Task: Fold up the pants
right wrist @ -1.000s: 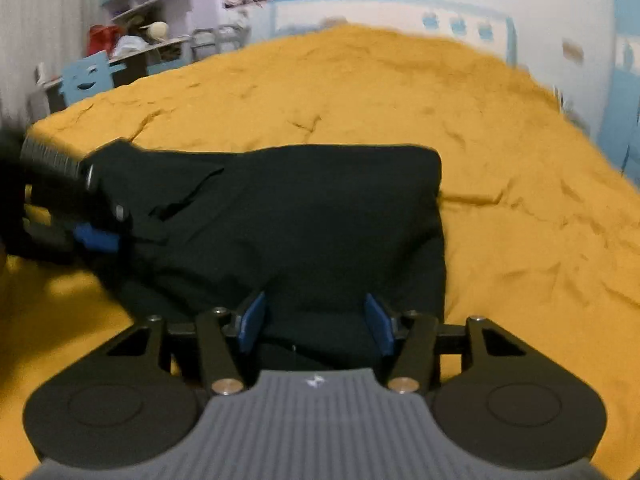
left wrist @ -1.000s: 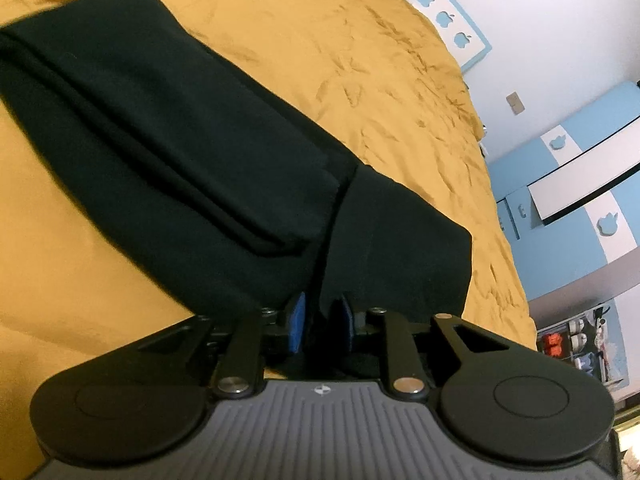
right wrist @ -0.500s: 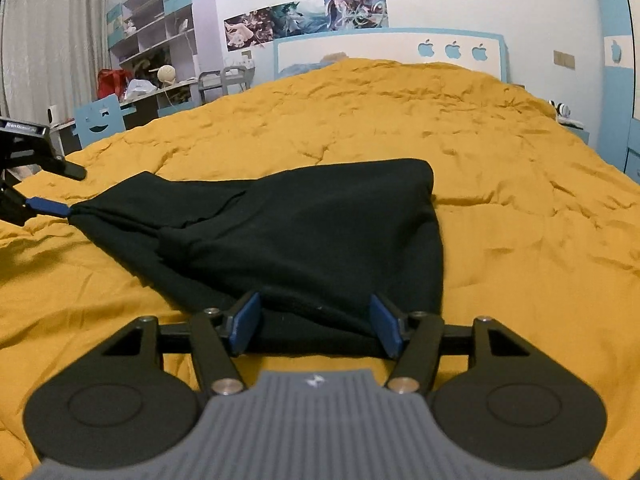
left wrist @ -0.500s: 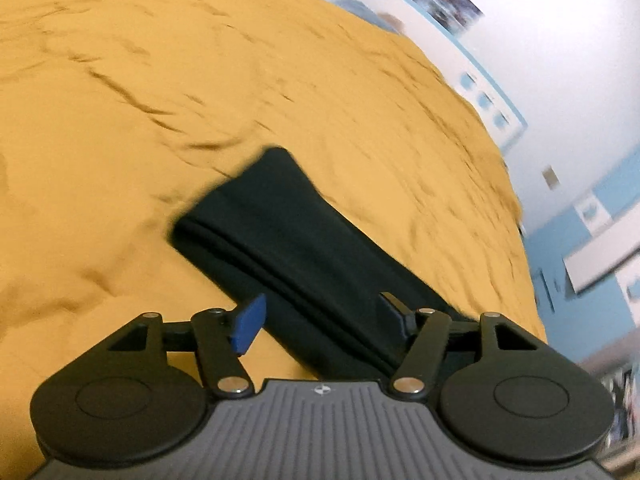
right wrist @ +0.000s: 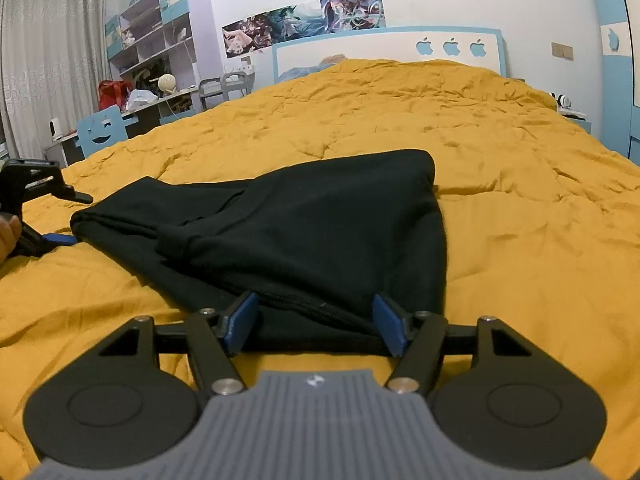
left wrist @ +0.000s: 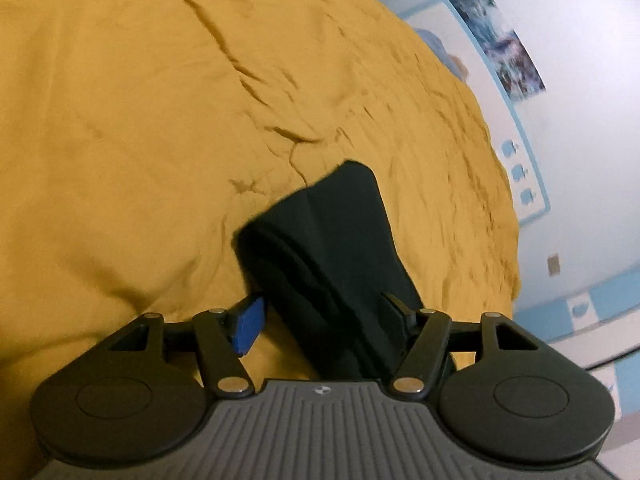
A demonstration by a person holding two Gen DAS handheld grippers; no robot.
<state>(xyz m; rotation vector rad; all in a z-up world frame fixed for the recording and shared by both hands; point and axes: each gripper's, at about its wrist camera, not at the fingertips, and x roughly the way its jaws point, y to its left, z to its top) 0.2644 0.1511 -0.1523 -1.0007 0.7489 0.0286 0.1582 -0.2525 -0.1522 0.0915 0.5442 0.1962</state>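
— Right wrist view: where are the pants (right wrist: 304, 236)?

— Folded in a black heap on the yellow bed cover (right wrist: 520, 240), near edge lying between the spread blue pads of the right tongs (right wrist: 316, 326), which grip nothing.

— And the left tongs (left wrist: 320, 320)?

— Wide apart too, empty, straddling the narrow end of the pants (left wrist: 332, 240); they show at the far left edge as well (right wrist: 52, 220).

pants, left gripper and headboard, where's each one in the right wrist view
pants (right wrist: 320, 232): right wrist view, middle of the top folded layer.
left gripper (right wrist: 66, 220): right wrist view, between its fingertips.
headboard (right wrist: 360, 50): right wrist view, white panel.
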